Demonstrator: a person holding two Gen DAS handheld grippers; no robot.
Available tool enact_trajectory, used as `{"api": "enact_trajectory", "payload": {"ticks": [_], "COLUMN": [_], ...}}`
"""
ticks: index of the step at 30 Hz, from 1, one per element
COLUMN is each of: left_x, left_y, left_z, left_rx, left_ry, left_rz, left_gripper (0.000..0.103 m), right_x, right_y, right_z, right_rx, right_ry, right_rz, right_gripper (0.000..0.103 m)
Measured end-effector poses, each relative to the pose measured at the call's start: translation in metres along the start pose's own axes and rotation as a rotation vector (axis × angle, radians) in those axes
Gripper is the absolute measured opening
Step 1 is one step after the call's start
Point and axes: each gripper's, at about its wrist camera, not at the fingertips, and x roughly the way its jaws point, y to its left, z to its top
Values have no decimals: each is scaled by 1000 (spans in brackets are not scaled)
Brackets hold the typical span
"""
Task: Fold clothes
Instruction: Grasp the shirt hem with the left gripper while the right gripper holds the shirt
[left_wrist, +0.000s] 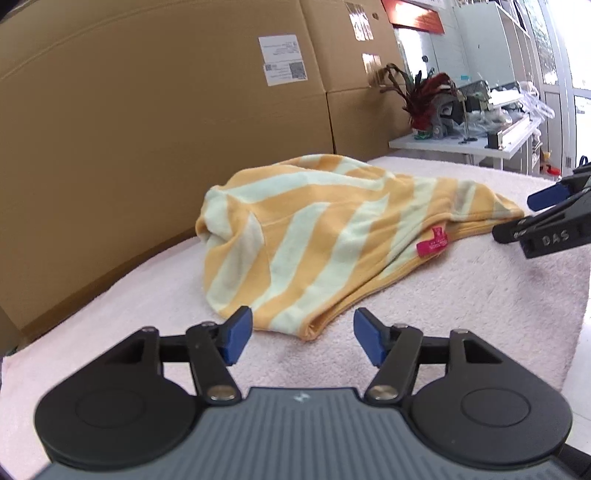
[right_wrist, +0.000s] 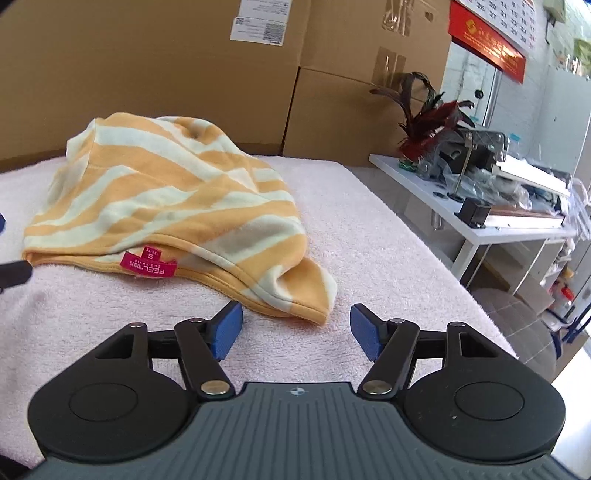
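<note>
An orange and pale-green striped garment (left_wrist: 325, 236) lies crumpled in a low heap on the pink towel-covered table (left_wrist: 461, 295), its pink size label (left_wrist: 433, 244) facing the front. My left gripper (left_wrist: 303, 334) is open just short of the garment's near hem, nothing between its blue pads. In the right wrist view the same garment (right_wrist: 166, 206) with its pink label (right_wrist: 149, 265) lies ahead and to the left. My right gripper (right_wrist: 295, 326) is open, its pads flanking the garment's near corner (right_wrist: 306, 295) without pressing it. The right gripper (left_wrist: 517, 216) also shows at the left view's right edge.
Large cardboard boxes (left_wrist: 147, 129) stand along the far side of the table. A white side table (right_wrist: 480, 221) with a red-leafed plant (right_wrist: 424, 125) and clutter stands to the right. The pink table's right edge (right_wrist: 443, 266) drops off to the floor.
</note>
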Motion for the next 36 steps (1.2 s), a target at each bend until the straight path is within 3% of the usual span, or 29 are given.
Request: {"api": "enact_trajectory", "payload": {"ticks": [1, 4, 6, 9, 14, 20, 22, 25, 27, 29, 31, 33, 36], "left_x": [3, 13, 15, 8, -22, -86, -112, -149, -161, -161, -148, -128, -102], "left_y": [5, 17, 21, 22, 30, 46, 55, 72, 79, 76, 66, 50, 16], "left_z": [2, 7, 9, 7, 6, 21, 27, 33, 32, 24, 15, 6, -1], "left_rx": [-26, -83, -115, -164, -254, -323, -347, -362, -361, -315, -256, -188, -79], "left_ry": [7, 28, 33, 7, -106, -301, -378, -458, -456, -432, -352, -273, -202], "left_rz": [-12, -33, -46, -25, 3, 1, 20, 58, 69, 97, 109, 94, 38], "left_gripper": [46, 38, 29, 16, 13, 12, 0, 0, 1, 9, 31, 32, 34], "right_x": [1, 4, 4, -2, -23, -58, -73, -92, -101, -107, -110, -106, -106], "right_y": [-3, -9, -11, -16, -23, -32, -36, -41, -43, -42, -32, -28, -34], "right_z": [-1, 0, 2, 3, 7, 21, 29, 41, 48, 53, 53, 51, 50], "right_rx": [29, 99, 118, 165, 199, 268, 297, 348, 375, 389, 355, 351, 400], "right_ry": [-4, -19, -30, -67, -176, -350, -417, -488, -525, -561, -569, -542, -525], "right_rz": [15, 34, 35, 75, 128, 244, 302, 402, 473, 531, 456, 419, 450], "right_gripper": [62, 22, 12, 11, 10, 10, 10, 10, 11, 11, 11, 11, 11]}}
